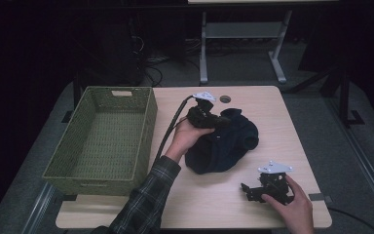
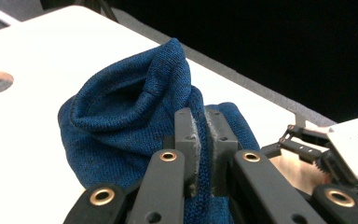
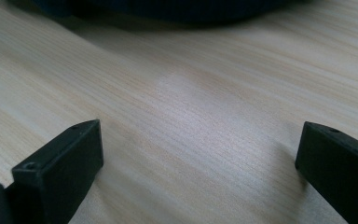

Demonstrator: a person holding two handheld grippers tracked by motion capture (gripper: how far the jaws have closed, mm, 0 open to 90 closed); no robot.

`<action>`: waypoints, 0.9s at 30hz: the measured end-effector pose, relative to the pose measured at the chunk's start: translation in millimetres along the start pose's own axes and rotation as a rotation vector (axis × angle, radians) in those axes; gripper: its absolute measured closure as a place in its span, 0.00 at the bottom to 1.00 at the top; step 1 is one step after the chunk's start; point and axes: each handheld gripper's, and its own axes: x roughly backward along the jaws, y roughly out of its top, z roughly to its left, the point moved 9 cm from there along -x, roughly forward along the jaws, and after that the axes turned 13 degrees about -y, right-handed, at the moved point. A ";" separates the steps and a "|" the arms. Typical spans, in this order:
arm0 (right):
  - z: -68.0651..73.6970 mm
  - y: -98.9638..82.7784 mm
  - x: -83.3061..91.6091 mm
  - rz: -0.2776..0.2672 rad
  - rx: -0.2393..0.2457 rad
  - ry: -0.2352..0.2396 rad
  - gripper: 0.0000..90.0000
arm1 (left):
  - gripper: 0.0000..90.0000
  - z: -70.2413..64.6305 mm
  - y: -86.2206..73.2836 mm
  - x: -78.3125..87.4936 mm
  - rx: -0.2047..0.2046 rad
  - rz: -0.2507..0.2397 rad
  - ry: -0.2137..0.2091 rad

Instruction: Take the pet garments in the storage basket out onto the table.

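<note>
High view: dark blue knit garment point(image 1: 222, 143) lies crumpled near bench point(image 1: 292, 122) centre, just right of the green woven basket point(image 1: 104, 139), which sits at the bench's 9 o'clock edge. Left gripper point(image 1: 222, 121) sits at the garment's 11 o'clock, jaws down in the fabric, hand wrapped around its body, cable running back toward the plaid sleeve point(image 1: 146, 202). Right gripper point(image 1: 246, 191) rests on the bench at the garment's 5 o'clock, apart from it, jaws pointing toward 9 o'clock. Small round hole point(image 1: 225, 99) in the bench at the garment's 12 o'clock.

Left gripper view: left gripper point(image 2: 202, 144) is clamped on a fold of the blue knit, pads nearly together with fabric pinched between. Garment bunches up at 11 o'clock from the jaws. Right gripper point(image 2: 291, 137) visible at 3 o'clock.

Right gripper view: right gripper point(image 3: 198, 154) jaws spread wide, bare bench between them. Garment edge point(image 3: 168, 9) at 12 o'clock, well clear of the jaws.
</note>
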 end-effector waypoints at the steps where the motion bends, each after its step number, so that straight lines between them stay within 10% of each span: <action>1: 0.0 0.0 0.0 0.000 0.000 0.000 0.01 | 0.94 1.6 -2.5 -2.9 0.006 0.004 -0.001; 9: 0.4 -0.4 0.4 0.003 -0.002 0.001 0.01 | 0.89 7.7 -11.3 -13.6 0.020 0.031 -0.003; 27: 0.5 -0.5 0.5 0.002 -0.002 0.001 0.01 | 0.32 5.2 -12.8 -11.0 -0.064 0.075 0.066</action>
